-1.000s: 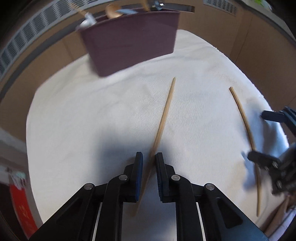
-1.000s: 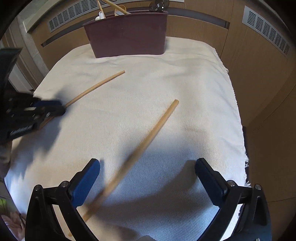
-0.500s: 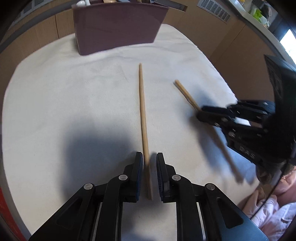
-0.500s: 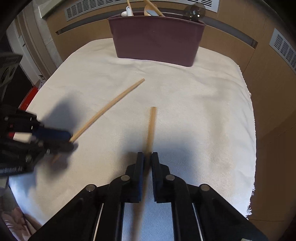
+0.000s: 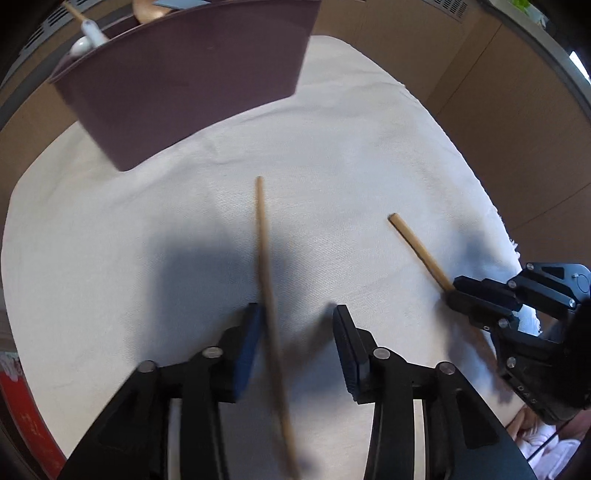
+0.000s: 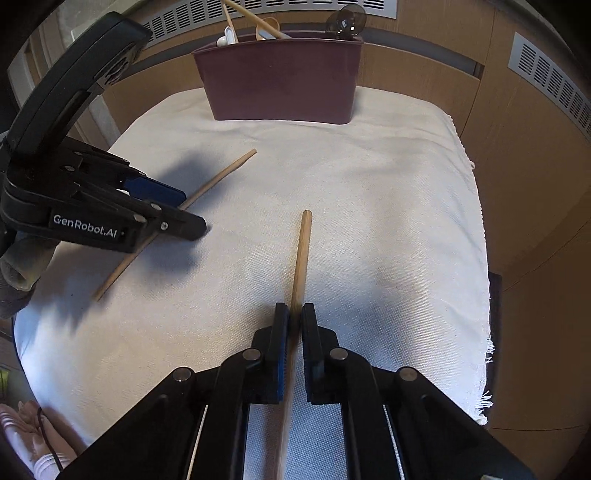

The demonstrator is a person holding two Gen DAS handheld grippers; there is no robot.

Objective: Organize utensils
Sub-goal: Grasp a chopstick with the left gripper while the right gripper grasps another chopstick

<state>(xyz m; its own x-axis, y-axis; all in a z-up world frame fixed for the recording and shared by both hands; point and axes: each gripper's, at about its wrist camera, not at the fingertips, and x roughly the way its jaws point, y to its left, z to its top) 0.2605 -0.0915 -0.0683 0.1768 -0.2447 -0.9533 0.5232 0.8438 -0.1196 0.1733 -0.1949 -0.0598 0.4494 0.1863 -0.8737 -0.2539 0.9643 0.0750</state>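
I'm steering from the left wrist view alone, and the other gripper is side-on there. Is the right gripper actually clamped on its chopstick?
Observer: Yes. In the right wrist view the right gripper has its jaws shut on the chopstick, which points straight ahead toward the holder.
Operator: The holder's top is cut off for me. Any room inside?
Observer: A white spoon and wooden utensils crowd the end that is on the left in that view. A dark round-headed utensil stands at the other end, and a gap shows between them.
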